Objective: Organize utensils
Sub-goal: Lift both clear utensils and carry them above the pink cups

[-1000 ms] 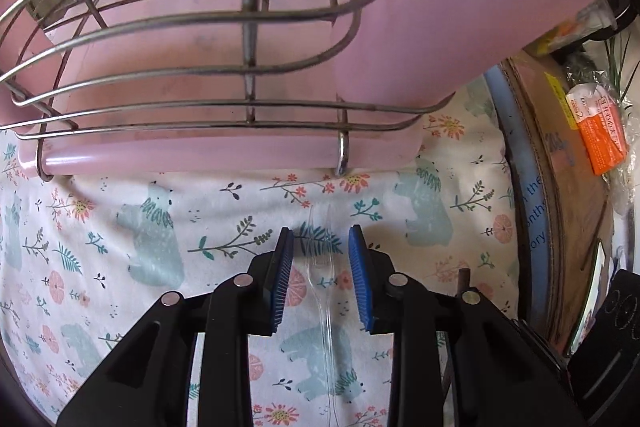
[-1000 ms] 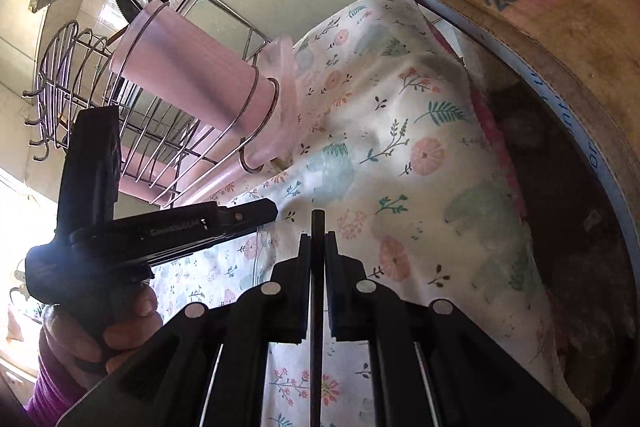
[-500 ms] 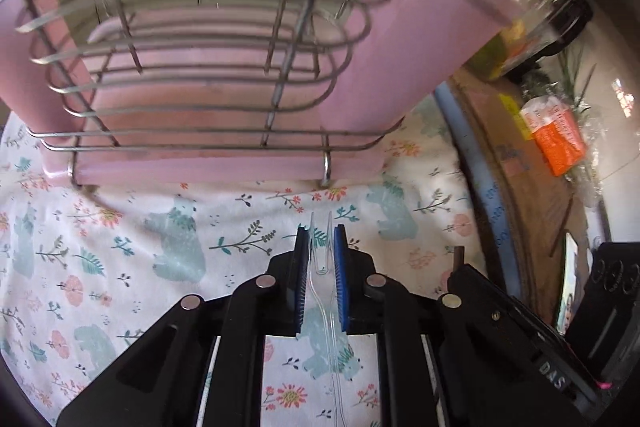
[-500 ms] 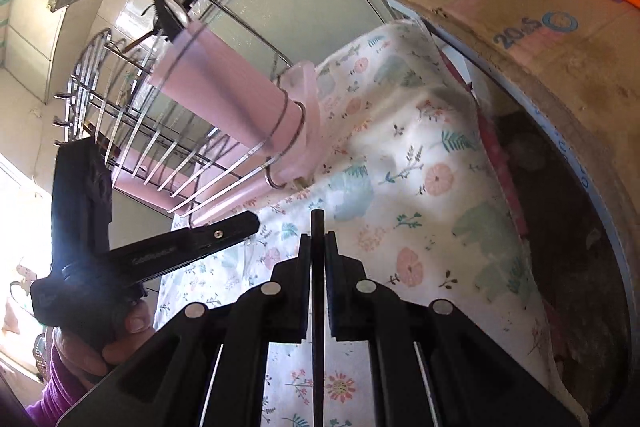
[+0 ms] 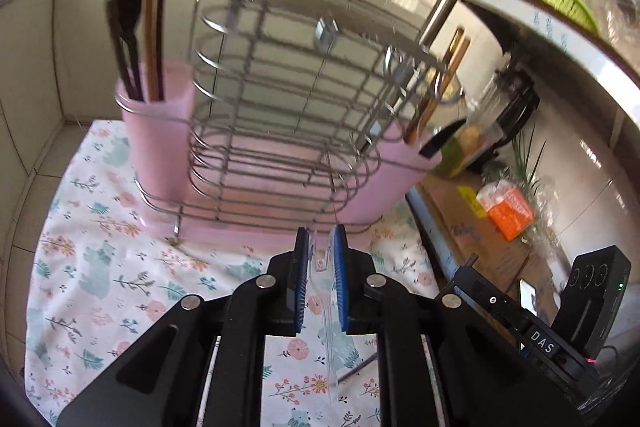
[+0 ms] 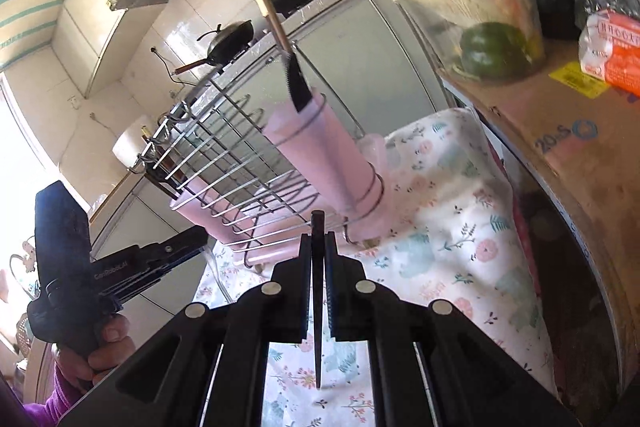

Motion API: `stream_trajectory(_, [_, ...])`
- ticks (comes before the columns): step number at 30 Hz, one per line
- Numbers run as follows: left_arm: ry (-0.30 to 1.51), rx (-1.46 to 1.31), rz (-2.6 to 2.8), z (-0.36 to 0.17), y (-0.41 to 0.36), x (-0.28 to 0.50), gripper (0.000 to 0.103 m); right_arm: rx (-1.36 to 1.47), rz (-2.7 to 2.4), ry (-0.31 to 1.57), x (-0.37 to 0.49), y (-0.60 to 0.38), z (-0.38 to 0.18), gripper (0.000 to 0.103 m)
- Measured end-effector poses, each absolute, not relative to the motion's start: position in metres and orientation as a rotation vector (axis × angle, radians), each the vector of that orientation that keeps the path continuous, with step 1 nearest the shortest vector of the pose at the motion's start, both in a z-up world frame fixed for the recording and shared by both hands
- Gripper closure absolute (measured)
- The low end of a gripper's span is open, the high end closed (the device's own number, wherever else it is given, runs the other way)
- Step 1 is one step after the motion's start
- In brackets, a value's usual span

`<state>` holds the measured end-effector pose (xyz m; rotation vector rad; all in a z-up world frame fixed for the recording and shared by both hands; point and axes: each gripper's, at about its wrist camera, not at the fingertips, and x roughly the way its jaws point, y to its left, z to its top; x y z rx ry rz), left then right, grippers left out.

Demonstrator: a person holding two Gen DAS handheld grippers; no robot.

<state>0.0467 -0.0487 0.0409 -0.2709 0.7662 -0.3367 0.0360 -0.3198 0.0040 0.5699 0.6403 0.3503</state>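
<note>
Floral cloth (image 5: 100,279) below, left hand-held gripper (image 5: 320,259) pinching clear fork (image 5: 331,339), right hand-held gripper (image 6: 318,259) clamping black stick (image 6: 317,307).

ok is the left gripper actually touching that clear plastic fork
Touching. The left wrist view shows the left gripper closed on the clear plastic fork, both blue pads pressed against its sides and no gap visible.

Tiled kitchen walls (image 5: 36,75), seemingly sunlit.
</note>
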Motion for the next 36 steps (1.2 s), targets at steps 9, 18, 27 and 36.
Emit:
stream_trajectory(9, [0.627, -0.332, -0.307, 0.073, -0.006, 0.032, 0.091, 0.489, 0.363, 0.569, 0.032, -0.298, 0.033, 0.097])
stream_trajectory(18, [0.508, -0.380, -0.258, 0.112, 0.034, 0.024, 0.091, 0.413, 0.366, 0.485, 0.038, -0.292, 0.076, 0.097])
stream_trajectory(27, [0.363, -0.368, -0.195, 0.164, 0.059, 0.028, 0.091, 0.377, 0.356, 0.370, 0.054, -0.297, 0.125, 0.097])
stream_trajectory(36, [0.260, -0.337, -0.130, 0.195, 0.068, 0.045, 0.091, 0.347, 0.317, 0.252, 0.066, -0.307, 0.166, 0.097])
